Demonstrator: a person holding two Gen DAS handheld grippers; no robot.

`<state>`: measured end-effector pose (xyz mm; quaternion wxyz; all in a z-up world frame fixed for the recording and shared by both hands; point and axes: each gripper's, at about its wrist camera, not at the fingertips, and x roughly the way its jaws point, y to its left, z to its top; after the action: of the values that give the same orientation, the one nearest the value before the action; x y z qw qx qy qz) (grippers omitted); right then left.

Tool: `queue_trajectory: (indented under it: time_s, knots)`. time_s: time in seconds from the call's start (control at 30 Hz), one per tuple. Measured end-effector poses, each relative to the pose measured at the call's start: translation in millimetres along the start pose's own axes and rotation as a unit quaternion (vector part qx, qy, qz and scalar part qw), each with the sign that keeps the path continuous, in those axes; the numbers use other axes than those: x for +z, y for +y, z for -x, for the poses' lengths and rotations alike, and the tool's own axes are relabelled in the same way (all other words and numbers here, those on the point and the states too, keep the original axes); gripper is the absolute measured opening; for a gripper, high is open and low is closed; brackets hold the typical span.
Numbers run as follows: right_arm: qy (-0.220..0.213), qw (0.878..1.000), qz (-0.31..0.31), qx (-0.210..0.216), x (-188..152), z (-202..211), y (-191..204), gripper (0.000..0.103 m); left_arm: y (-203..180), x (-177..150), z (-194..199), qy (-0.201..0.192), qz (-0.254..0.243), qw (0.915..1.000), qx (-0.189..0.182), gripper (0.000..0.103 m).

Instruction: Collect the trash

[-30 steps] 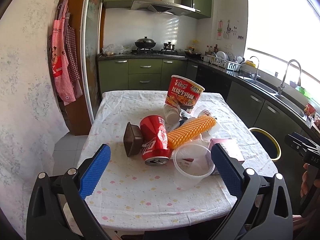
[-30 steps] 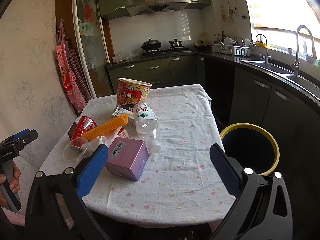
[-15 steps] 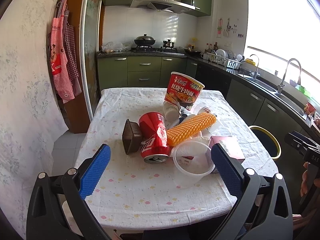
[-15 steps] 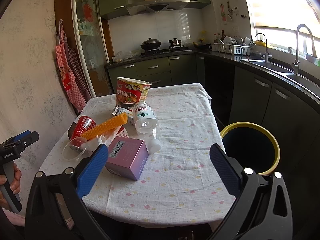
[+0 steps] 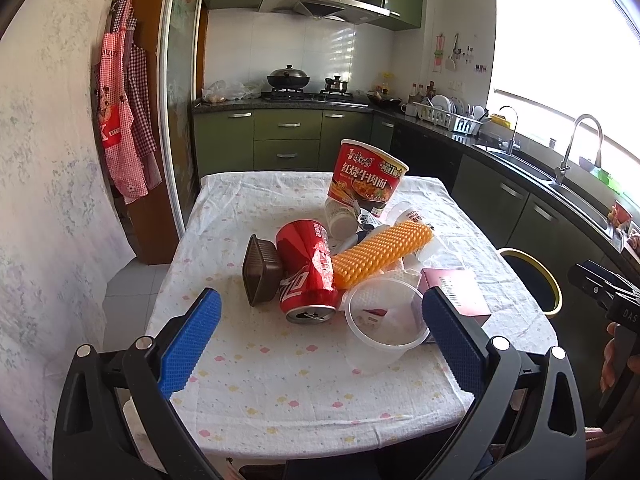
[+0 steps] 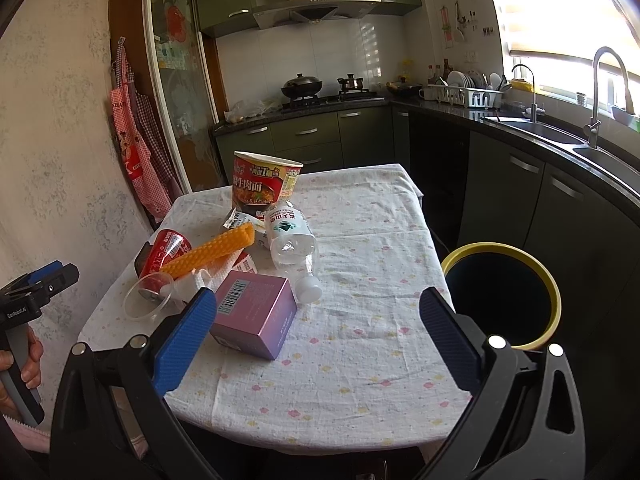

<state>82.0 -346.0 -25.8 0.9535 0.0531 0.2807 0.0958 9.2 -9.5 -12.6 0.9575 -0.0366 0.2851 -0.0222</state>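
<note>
Kitchen table (image 6: 360, 264) holds piled trash (image 5: 344, 256); both grippers (image 5: 320, 336) (image 6: 316, 340) gape empty.

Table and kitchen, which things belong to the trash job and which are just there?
Job: can, noodle cup, bottle, pink box, clear cup, brown tub, orange roll, bin.

Just there: aprons, wok, dish rack, faucet.

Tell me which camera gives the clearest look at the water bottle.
The right wrist view. There the water bottle lies on its side in full, label and white cap showing, beside the pink box. In the left wrist view it is mostly hidden behind the orange corn-shaped thing; only a bit of its label end peeks out.
</note>
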Motion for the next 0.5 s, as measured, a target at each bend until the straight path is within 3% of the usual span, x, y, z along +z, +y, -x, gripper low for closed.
queue_trajectory:
  time_s: [0.5]
  knots:
    - [0.002, 1.0, 0.0, 0.0, -0.9, -1.2, -0.7, 0.097, -0.6, -1.0, -2.0, 0.002, -0.001, 1.0, 0.0, 0.099]
